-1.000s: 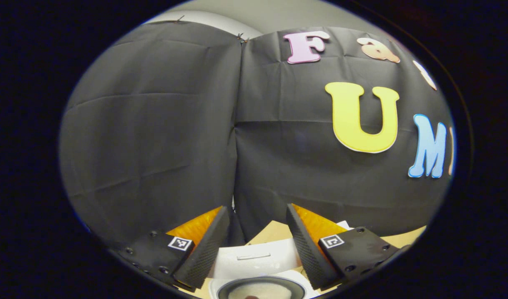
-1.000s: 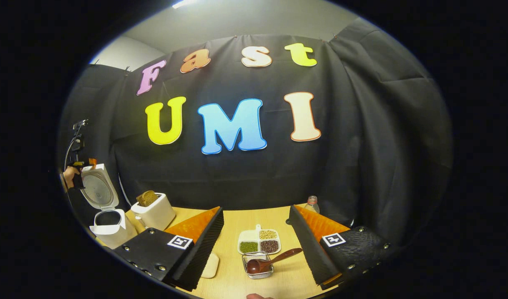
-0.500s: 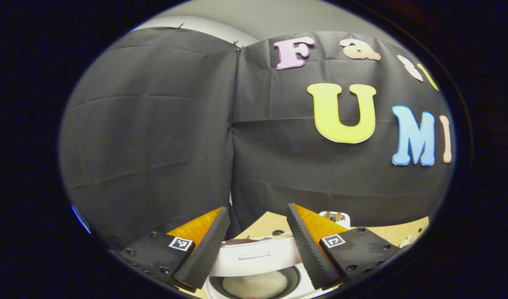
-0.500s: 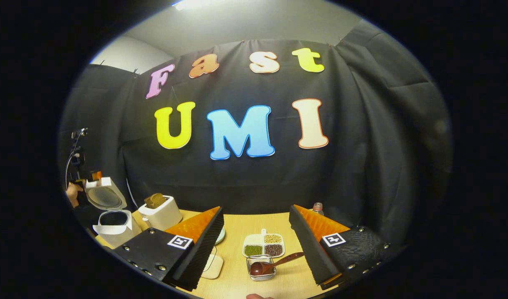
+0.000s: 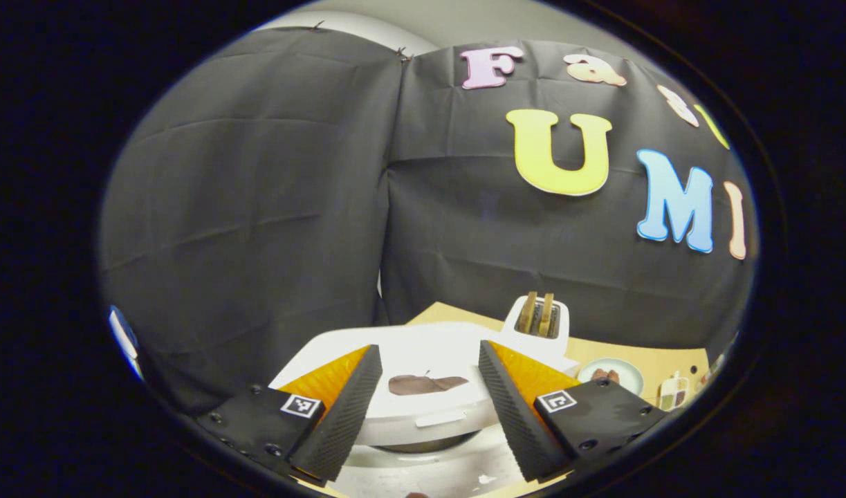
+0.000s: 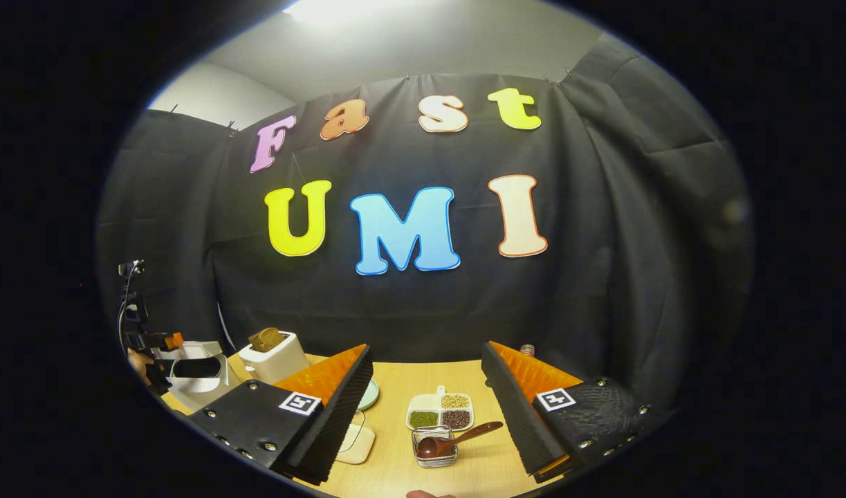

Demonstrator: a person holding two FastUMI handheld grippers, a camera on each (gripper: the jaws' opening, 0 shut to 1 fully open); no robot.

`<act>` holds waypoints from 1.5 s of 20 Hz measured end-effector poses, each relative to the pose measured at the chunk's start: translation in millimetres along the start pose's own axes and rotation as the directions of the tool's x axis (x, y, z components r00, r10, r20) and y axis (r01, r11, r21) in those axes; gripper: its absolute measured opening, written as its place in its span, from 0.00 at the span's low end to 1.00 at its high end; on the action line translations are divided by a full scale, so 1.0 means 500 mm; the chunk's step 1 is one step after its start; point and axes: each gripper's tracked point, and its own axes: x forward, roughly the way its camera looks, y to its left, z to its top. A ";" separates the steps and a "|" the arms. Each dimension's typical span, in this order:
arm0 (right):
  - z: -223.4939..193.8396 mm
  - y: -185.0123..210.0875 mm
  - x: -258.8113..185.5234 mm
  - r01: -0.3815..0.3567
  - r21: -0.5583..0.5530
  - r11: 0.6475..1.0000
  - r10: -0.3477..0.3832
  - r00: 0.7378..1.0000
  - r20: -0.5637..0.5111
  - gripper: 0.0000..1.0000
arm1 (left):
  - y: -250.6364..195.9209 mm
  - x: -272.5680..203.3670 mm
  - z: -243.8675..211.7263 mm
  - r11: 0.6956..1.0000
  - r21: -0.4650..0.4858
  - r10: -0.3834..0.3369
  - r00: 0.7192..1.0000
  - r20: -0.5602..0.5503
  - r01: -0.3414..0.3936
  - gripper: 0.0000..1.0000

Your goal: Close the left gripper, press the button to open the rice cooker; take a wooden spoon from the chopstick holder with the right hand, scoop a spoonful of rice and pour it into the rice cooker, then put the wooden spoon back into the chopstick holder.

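While the left gripper (image 5: 425, 387) sits spread wide right over the rice cooker (image 5: 423, 387), its lid looks nearly shut, though that's hard to tell. The right gripper (image 6: 426, 398) is spread too, with the wooden spoon (image 6: 454, 440) just ahead in the chopstick holder (image 6: 434, 446). Risk: a shut lid blocks the pour.

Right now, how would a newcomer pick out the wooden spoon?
Start at the wooden table under the black wall. In front of the white four-part grain dish stands a small clear holder. The spoon rests in it, dark brown, handle slanting up rightward.
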 end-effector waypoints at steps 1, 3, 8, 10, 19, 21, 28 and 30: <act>0.000 0.003 0.001 -0.004 -0.001 1.000 0.004 1.000 -0.003 0.97 | -0.006 0.000 -0.015 1.000 0.013 -0.003 1.000 -0.012 0.004 1.00; 0.000 0.009 0.001 -0.010 -0.002 1.000 0.010 1.000 -0.007 0.97 | -0.006 -0.003 -0.038 1.000 0.015 -0.001 1.000 -0.024 0.001 0.97; 0.013 0.025 -0.004 -0.025 -0.019 1.000 0.025 1.000 0.005 0.97 | -0.012 -0.003 -0.063 1.000 0.025 -0.003 0.999 -0.046 0.004 0.97; 0.006 0.029 -0.005 -0.031 -0.021 0.999 0.031 1.000 -0.004 0.98 | -0.012 -0.003 -0.074 1.000 0.026 -0.003 0.998 -0.061 0.004 0.98; -0.015 0.033 -0.007 -0.022 0.009 1.000 0.023 0.999 -0.041 0.98 | -0.005 -0.013 -0.147 0.998 0.057 -0.004 0.997 -0.072 0.009 1.00; -0.014 0.034 -0.007 -0.020 0.009 1.000 0.021 0.999 -0.041 0.98 | -0.004 -0.009 -0.145 0.997 0.067 -0.020 0.999 -0.051 0.024 1.00; -0.024 0.058 0.005 -0.039 -0.012 0.999 0.038 0.997 -0.066 0.98 | -0.109 -0.101 0.012 0.975 0.016 -0.222 0.964 0.144 0.222 0.96; -0.015 0.078 0.008 -0.053 -0.004 0.999 0.053 0.997 -0.063 0.98 | -0.151 -0.155 0.081 0.965 0.069 -0.262 0.942 0.209 0.253 0.97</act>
